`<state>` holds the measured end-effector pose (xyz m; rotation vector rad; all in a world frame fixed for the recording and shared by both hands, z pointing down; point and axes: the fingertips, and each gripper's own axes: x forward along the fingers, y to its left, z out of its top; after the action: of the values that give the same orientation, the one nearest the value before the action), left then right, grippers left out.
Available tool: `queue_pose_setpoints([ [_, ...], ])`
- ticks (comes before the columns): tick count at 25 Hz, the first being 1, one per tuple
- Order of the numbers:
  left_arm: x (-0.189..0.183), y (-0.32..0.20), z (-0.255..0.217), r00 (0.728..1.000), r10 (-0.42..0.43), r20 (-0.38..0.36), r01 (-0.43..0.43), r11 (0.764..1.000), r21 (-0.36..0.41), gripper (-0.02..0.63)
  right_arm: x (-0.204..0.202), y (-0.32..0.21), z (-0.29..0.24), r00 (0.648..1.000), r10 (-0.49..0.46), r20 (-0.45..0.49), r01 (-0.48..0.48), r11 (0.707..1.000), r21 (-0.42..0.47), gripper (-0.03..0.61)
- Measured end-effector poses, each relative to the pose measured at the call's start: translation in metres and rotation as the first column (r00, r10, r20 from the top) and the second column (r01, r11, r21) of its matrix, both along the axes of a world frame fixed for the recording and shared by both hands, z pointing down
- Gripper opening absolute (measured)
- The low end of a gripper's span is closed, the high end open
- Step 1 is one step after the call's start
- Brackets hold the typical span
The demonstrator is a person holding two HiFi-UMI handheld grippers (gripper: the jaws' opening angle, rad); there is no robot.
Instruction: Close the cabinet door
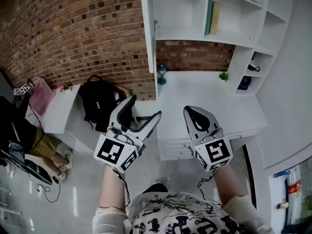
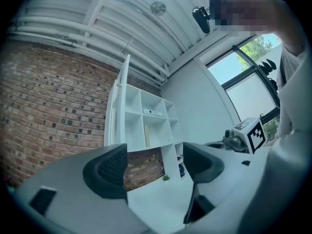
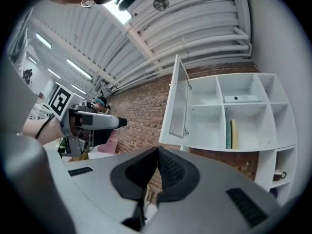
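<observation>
Your open cabinet (image 1: 180, 13) holds two upright books (image 1: 211, 17) in a compartment ahead of your right gripper (image 1: 190, 110), whose jaws are pressed together. The cabinet door (image 1: 147, 28) stands swung out ahead of your left gripper (image 1: 145, 106), well apart from it; that gripper's jaws gape wide, empty.

The head view looks steeply down from above and in front of the shelf unit (image 1: 180, 13). The unit lies along the frame's top, and the left gripper (image 1: 145, 106) and right gripper (image 1: 192, 110) show below it.

The left gripper view sits low in front of the shelf unit, tilted up towards it and the ceiling (image 2: 122, 18).

The right gripper view sits closer and is tilted up the same way.

All three views share the shelf unit and its open cabinet door (image 3: 179, 101). Each gripper view also catches the other gripper's marker cube (image 2: 256, 134) beside the unit.
</observation>
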<state>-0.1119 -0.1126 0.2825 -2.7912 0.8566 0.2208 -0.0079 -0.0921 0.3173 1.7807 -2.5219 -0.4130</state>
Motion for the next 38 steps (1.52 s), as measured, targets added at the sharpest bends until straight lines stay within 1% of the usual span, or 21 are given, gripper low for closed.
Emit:
queue_pose_setpoints([
  [3,-0.005,-0.024,-0.031,1.000,-0.016,-0.019,0.017,0.999,0.049,0.360,-0.002,-0.020,-0.021,1.000,-0.011,0.001,0.011,0.999,0.037,0.015],
  [7,-0.012,-0.056,-0.077,1.000,-0.019,-0.019,0.021,0.990,0.141,0.360,-0.005,-0.050,-0.045,1.000,0.007,0.018,-0.009,0.998,0.065,0.015],
  [10,-0.016,-0.088,-0.117,0.999,0.006,-0.051,0.004,0.982,0.186,0.360,-0.008,-0.072,-0.060,1.000,0.015,0.008,-0.016,0.996,0.086,0.015],
  [12,-0.020,-0.109,-0.143,0.996,0.025,-0.082,-0.009,0.981,0.196,0.360,-0.009,-0.085,-0.071,1.000,0.023,-0.007,-0.022,0.994,0.108,0.015],
  [14,-0.022,-0.126,-0.163,0.995,0.036,-0.093,-0.016,0.977,0.211,0.360,-0.011,-0.095,-0.081,1.000,0.027,-0.014,-0.025,0.991,0.128,0.014],
  [17,-0.019,-0.139,-0.188,0.993,0.061,-0.104,-0.032,0.964,0.265,0.360,-0.010,-0.109,-0.094,0.999,0.029,-0.024,-0.025,0.987,0.161,0.015],
  [19,-0.018,-0.149,-0.208,0.985,0.098,-0.139,-0.054,0.955,0.292,0.360,-0.009,-0.122,-0.105,0.999,0.038,-0.024,-0.033,0.983,0.179,0.015],
  [21,-0.021,-0.163,-0.228,0.973,0.144,-0.180,-0.089,0.954,0.285,0.360,-0.011,-0.134,-0.114,0.999,0.042,-0.016,-0.038,0.982,0.183,0.015],
  [23,-0.021,-0.176,-0.248,0.960,0.192,-0.205,-0.134,0.955,0.266,0.360,-0.014,-0.146,-0.120,0.999,0.040,-0.009,-0.038,0.982,0.184,0.015],
  [26,-0.019,-0.189,-0.276,0.940,0.255,-0.228,-0.192,0.945,0.266,0.358,-0.015,-0.161,-0.125,0.999,0.048,-0.013,-0.045,0.981,0.191,0.015],
  [28,-0.020,-0.198,-0.291,0.934,0.272,-0.233,-0.203,0.939,0.279,0.340,-0.013,-0.168,-0.124,0.998,0.057,-0.005,-0.055,0.980,0.193,0.015],
  [29,-0.021,-0.203,-0.297,0.931,0.276,-0.238,-0.204,0.936,0.285,0.317,-0.011,-0.171,-0.122,0.998,0.060,0.005,-0.060,0.980,0.192,0.015],
  [31,-0.020,-0.209,-0.306,0.927,0.293,-0.234,-0.218,0.929,0.299,0.243,-0.008,-0.177,-0.118,0.997,0.068,0.019,-0.070,0.980,0.184,0.015],
  [35,-0.002,-0.215,-0.310,0.931,0.339,-0.137,-0.280,0.901,0.331,0.241,0.002,-0.191,-0.115,0.995,0.099,0.012,-0.100,0.978,0.182,0.015],
  [36,0.002,-0.217,-0.310,0.928,0.353,-0.122,-0.297,0.895,0.333,0.237,0.004,-0.193,-0.117,0.994,0.105,0.015,-0.106,0.977,0.187,0.015],
  [38,0.008,-0.217,-0.309,0.913,0.397,-0.093,-0.347,0.876,0.335,0.220,0.008,-0.197,-0.119,0.993,0.115,0.020,-0.117,0.974,0.196,0.015],
])
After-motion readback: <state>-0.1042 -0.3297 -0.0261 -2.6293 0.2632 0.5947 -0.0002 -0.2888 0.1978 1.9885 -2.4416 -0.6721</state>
